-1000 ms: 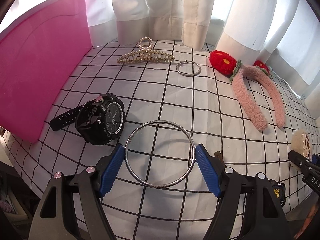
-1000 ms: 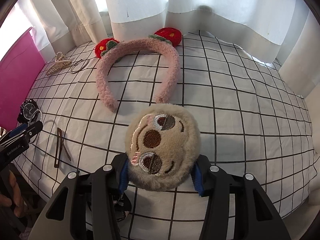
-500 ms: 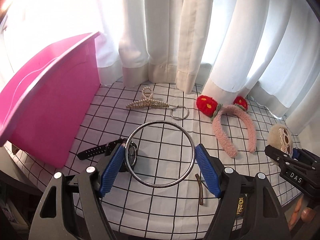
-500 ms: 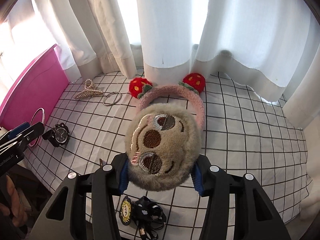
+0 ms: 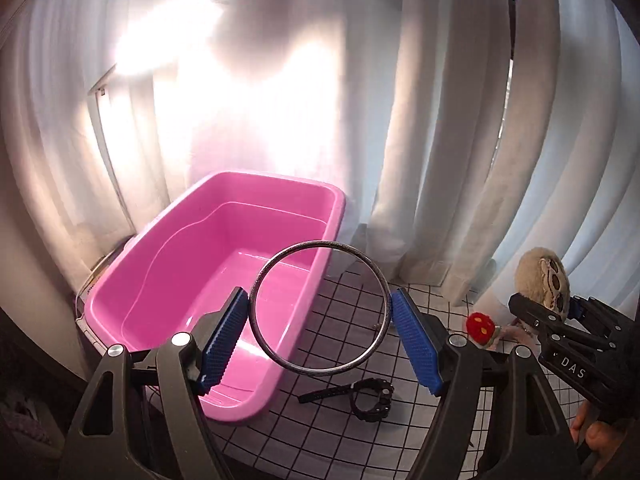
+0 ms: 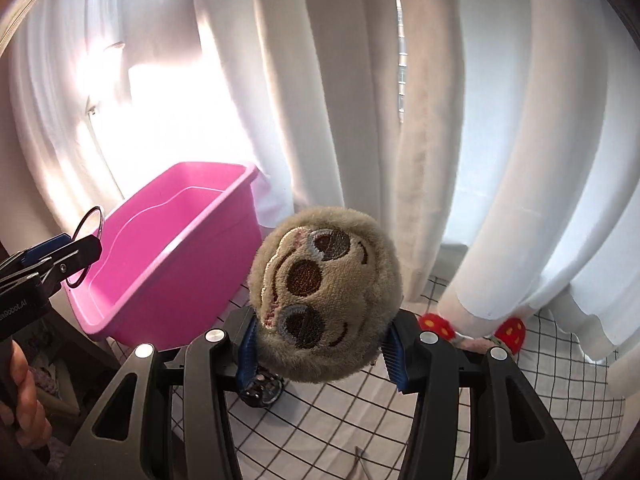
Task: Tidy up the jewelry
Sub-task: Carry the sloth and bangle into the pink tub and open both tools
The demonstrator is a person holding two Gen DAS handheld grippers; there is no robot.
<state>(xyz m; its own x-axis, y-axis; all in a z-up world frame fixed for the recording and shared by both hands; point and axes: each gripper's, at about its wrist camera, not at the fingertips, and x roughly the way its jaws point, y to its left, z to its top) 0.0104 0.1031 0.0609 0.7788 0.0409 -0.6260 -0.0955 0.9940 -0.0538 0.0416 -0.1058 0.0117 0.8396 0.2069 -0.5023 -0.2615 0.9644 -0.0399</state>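
Observation:
My left gripper (image 5: 320,336) is shut on a large silver bangle (image 5: 378,276) and holds it in the air over the near right corner of the pink tub (image 5: 168,264). The tub looks empty. My right gripper (image 6: 320,344) is shut on a fluffy beige sloth-face plush (image 6: 326,300), held high above the checked cloth. In the left wrist view the right gripper (image 5: 560,320) and the plush (image 5: 542,280) show at the right. In the right wrist view the left gripper (image 6: 52,256) with the bangle (image 6: 86,224) shows at the left, beside the tub (image 6: 168,264).
A black watch (image 5: 368,394) lies on the checked cloth (image 5: 340,432) right of the tub; it also shows in the right wrist view (image 6: 262,390). A pink headband with red flowers (image 6: 510,330) lies by the white curtains (image 6: 500,140). A thin hairpin (image 6: 358,464) lies near the front.
Both grippers have risen well above the table and swung left toward the pink tub, each keeping its hold. The tub's inside is now in view.

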